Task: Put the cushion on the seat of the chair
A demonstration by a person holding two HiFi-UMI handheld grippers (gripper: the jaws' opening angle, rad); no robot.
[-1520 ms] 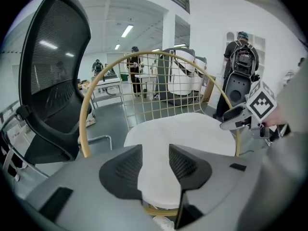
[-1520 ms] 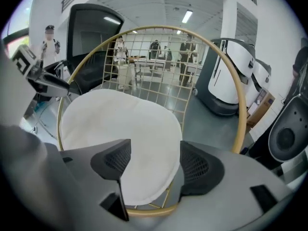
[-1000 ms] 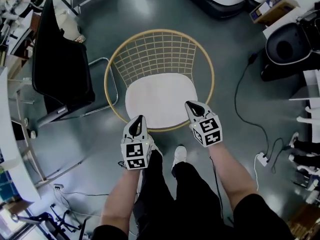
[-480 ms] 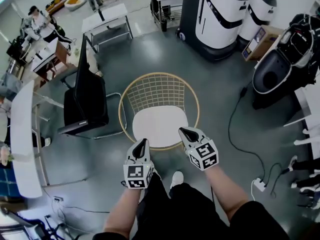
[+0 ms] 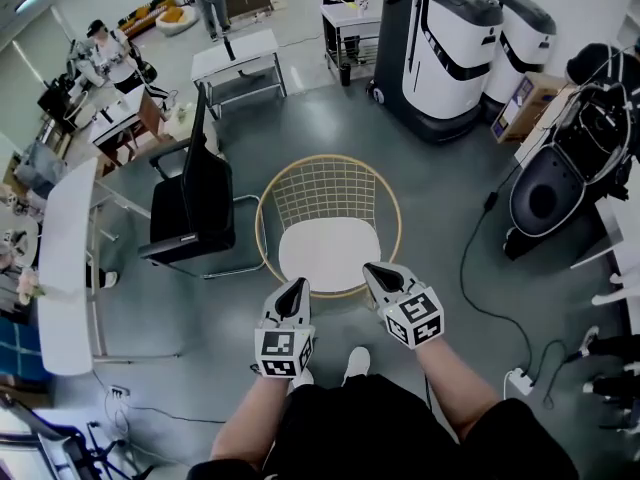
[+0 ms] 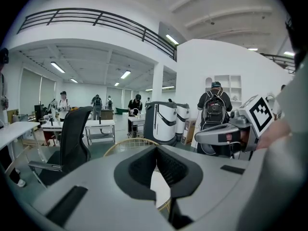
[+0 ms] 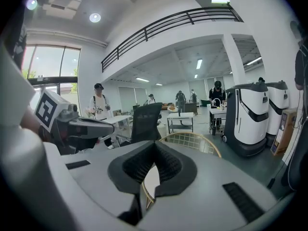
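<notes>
Holding both tools out ahead of you, you have the left tool (image 5: 296,289) and the right tool (image 5: 378,271) side by side over the grey floor (image 5: 440,198). Their tips point at the round gold wire chair (image 5: 330,168) and sit close to its front rim.

Your left tool's jaws are together with nothing between them. In the left gripper view its dark ribbed pads (image 6: 171,165) meet in a closed seam. Your right tool is the same, with its pads (image 7: 168,165) pressed on each other and empty.

The flat white cushion (image 5: 328,255) lies on the chair's seat, filling it from the foot of the wire grid back to the front rim. It is level and centred, and neither tool touches it. In both gripper views a pale strip of the cushion shows through the gap below the closed pads, with the gold rim beside it.

On the chair's left side stands a black office chair (image 5: 190,203), near it but apart, and farther left is a long white desk (image 5: 62,268). Two tall white-and-black machines (image 5: 450,38) stand beyond the wire chair, towards the far right. A black cable (image 5: 470,268) runs over the floor on the chair's right side to a white power strip (image 5: 520,377). Your forearms reach in from the bottom edge of the head view.
</notes>
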